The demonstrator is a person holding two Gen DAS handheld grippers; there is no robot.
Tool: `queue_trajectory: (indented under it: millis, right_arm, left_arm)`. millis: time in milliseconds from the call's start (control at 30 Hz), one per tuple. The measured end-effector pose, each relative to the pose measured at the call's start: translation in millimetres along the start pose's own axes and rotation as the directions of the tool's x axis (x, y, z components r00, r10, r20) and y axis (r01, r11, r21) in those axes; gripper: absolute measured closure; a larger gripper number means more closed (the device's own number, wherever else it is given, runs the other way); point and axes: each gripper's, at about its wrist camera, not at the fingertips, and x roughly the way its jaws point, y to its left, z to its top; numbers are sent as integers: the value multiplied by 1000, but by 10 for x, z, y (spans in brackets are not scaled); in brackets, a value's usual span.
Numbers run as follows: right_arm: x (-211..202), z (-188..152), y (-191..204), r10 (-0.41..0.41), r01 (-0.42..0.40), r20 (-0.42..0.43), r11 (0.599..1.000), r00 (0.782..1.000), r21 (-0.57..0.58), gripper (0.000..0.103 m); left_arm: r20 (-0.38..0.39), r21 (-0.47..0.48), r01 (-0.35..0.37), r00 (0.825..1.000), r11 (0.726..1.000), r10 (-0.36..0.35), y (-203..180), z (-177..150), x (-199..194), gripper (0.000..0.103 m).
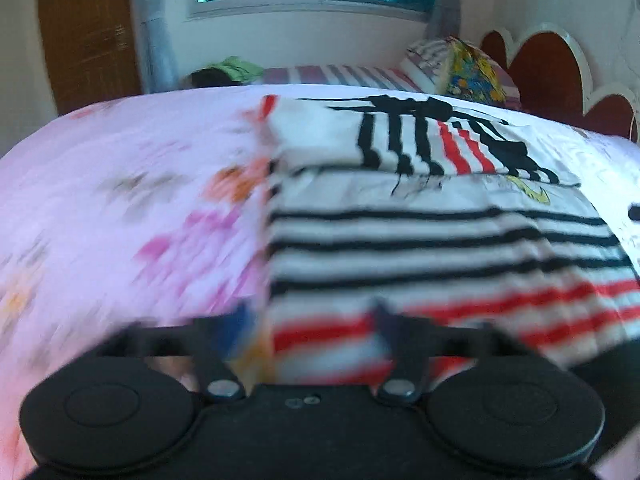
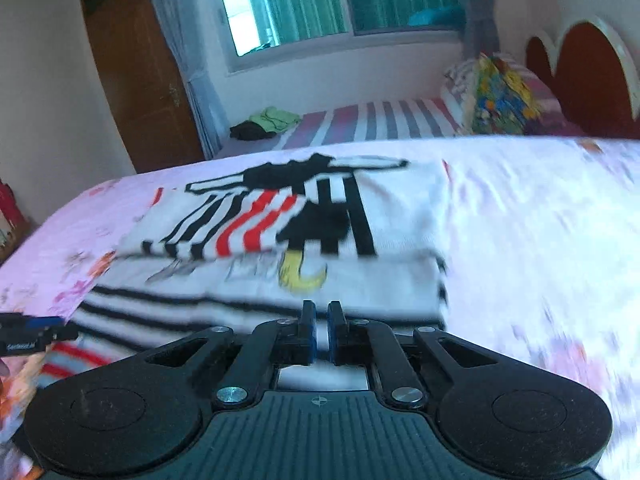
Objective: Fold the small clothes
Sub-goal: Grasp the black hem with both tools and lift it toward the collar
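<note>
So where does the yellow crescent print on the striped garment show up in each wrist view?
Left wrist: yellow crescent print, right of centre, on the striped garment.
Right wrist: centre, just ahead of the right gripper.
Shared landmark: colourful pillow, upper right in both.

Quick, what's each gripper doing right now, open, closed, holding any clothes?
Left gripper: open, jaws wide, the striped garment lying below, not gripped.
Right gripper: nearly closed, narrow gap between the pads, holding nothing.
</note>
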Motion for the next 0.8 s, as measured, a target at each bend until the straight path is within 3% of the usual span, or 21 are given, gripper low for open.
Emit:
queue_trajectory:
  millis: [100,133,200,300,400,600,667,800]
  right_arm:
    - [-280,-263,-15,-16,18,-34,999,999,42,66]
    - [-359,-345,-19,-22,25,-41,998,999,61,64]
    - [-520,-507,-46,-15,22,-59,992,998,123,63]
    - [-724,-719,-130,-14,31,-79,974,997,225,63]
    - [-877,-897,-250,17,15,-91,938,996,347,63]
    - [-1001,-1152,-521,46,11,-91,843,995,538,63]
    - [-1003,-1246,-595,74,-8,-88,804,993,594,63]
    - [-993,-1296,-634,114,-44,-76,789,991,613,63]
  left_arm:
    - [-17,-40,8,1000,999,-8,113,-202,-262,17]
    - [-34,-72,37,999,997,-39,148,-241,-304,21]
    - [-52,-171,134,988,976,-145,240,-354,-382,31]
    - [-68,-320,263,952,910,-299,333,-503,-407,46]
    - [-75,-406,332,916,851,-393,363,-645,-398,49]
    - [-58,-510,415,857,753,-512,388,-825,-284,60]
    - [-39,-549,428,845,718,-534,413,-868,-242,60]
    - [-39,-541,442,837,716,-546,357,-825,-197,60]
